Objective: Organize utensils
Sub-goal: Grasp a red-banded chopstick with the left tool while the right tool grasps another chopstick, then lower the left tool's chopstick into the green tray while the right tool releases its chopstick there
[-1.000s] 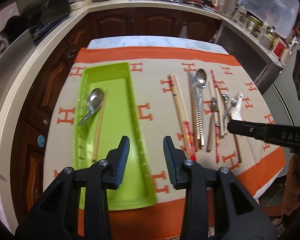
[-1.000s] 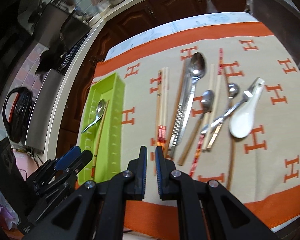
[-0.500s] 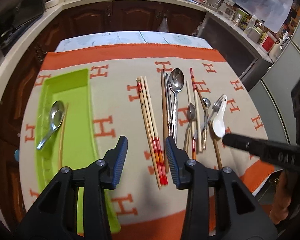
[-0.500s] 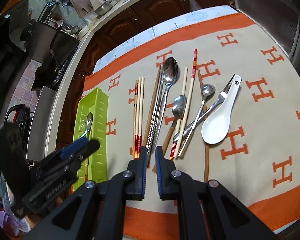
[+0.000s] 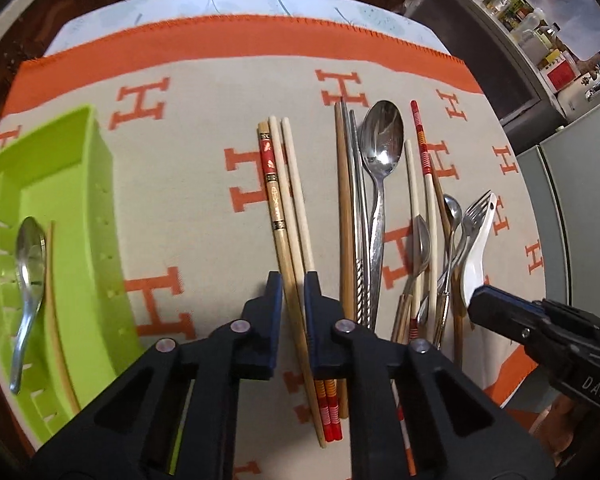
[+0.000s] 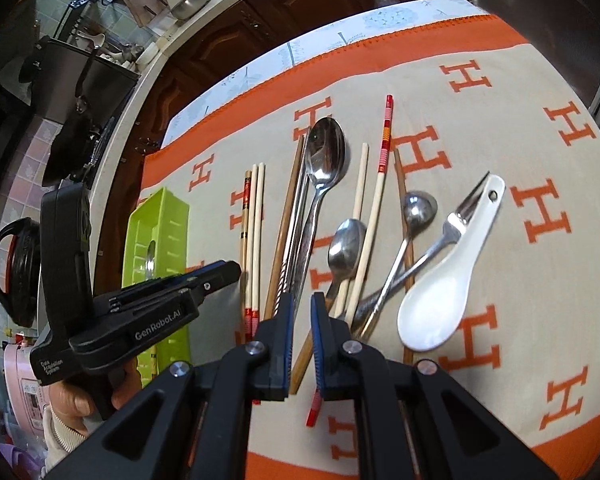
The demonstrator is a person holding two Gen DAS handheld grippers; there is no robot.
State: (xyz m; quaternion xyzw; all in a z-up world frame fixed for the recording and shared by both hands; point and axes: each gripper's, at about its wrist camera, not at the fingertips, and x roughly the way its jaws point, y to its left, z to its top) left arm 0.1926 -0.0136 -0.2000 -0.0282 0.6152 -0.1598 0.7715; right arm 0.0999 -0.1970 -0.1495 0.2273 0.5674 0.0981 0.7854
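Three pale chopsticks [image 5: 284,184] lie side by side on the cloth, and my left gripper [image 5: 293,292] is shut on them low over the table. In the right wrist view its tip [image 6: 232,270] rests by those chopsticks [image 6: 254,220]. A green tray [image 5: 96,184] at the left holds a metal spoon [image 5: 30,256] and one chopstick [image 5: 54,300]. To the right lie more chopsticks, a large spoon [image 6: 326,152], small spoons, a fork [image 6: 452,228] and a white ceramic spoon [image 6: 440,300]. My right gripper [image 6: 302,308] hovers shut above that pile, holding nothing.
An orange-bordered cloth with H marks [image 5: 204,92] covers the table. Dark wooden cabinets and a pale counter ring it. A black kettle [image 6: 16,272] stands at far left. A person's hand [image 6: 72,396] holds the left gripper.
My left gripper moved right from over the green tray, came down and closed from wide open onto the pale chopsticks. The right gripper came lower over the utensil pile, still shut.
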